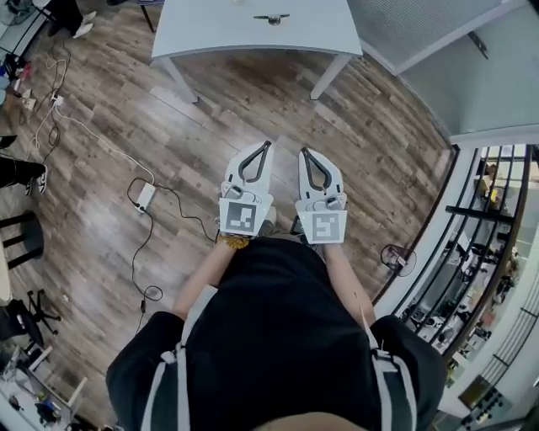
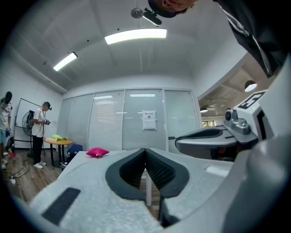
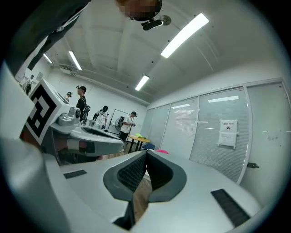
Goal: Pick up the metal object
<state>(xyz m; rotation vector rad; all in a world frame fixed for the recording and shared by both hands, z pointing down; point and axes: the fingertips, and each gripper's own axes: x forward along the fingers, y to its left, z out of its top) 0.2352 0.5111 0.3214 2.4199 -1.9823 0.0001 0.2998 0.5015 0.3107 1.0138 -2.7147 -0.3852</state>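
A small dark metal object [image 1: 271,18] lies on the white table [image 1: 210,34] at the top of the head view, well ahead of both grippers. My left gripper [image 1: 266,146] and right gripper [image 1: 303,152] are held side by side at waist height over the wooden floor, pointing level toward the table. In the left gripper view the left gripper [image 2: 145,150] has its dark pads pressed together with nothing between them. The right gripper [image 3: 146,153] is likewise shut and empty. Neither gripper view shows the metal object.
A white cable and power adapter [image 1: 145,196] lie on the floor to the left. A glass wall with a posted notice [image 2: 148,120] stands ahead. A person [image 2: 41,132] stands by a small round table [image 2: 58,142] at the far left. A railing [image 1: 493,227] and a fan [image 1: 396,257] are on the right.
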